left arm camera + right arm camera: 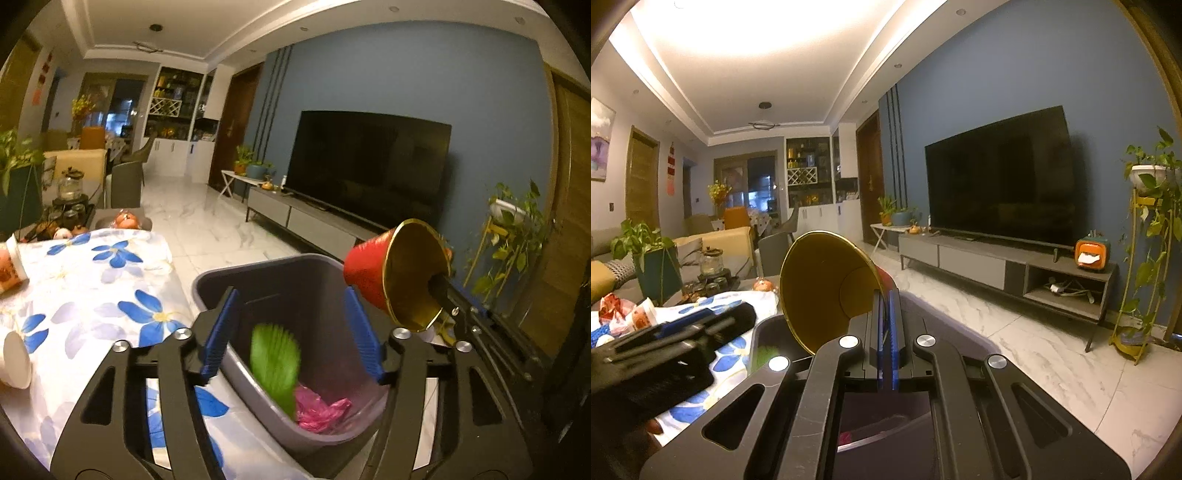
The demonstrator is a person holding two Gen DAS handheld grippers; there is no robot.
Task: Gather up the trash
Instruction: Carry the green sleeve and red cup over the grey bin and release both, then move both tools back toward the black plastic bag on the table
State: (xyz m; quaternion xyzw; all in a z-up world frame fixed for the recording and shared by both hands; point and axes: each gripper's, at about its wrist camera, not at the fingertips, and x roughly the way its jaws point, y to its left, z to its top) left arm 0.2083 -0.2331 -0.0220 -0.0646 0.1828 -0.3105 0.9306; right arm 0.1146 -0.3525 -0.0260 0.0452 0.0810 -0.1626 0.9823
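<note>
A grey trash bin stands beside the table with the floral cloth. My left gripper hangs open over the bin's mouth, nothing between its blue pads. Inside the bin, a blurred green piece lies against the wall above a crumpled pink bag. To the right, a red paper cup with a gold inside is tilted above the bin's rim. My right gripper is shut on the wall of that cup, one finger inside it. The left gripper shows at the left of the right wrist view.
Two white paper cups lie on the cloth at the left. Snack wrappers sit further back, by a tea set. A TV stand and a tall plant stand line the blue wall across the marble floor.
</note>
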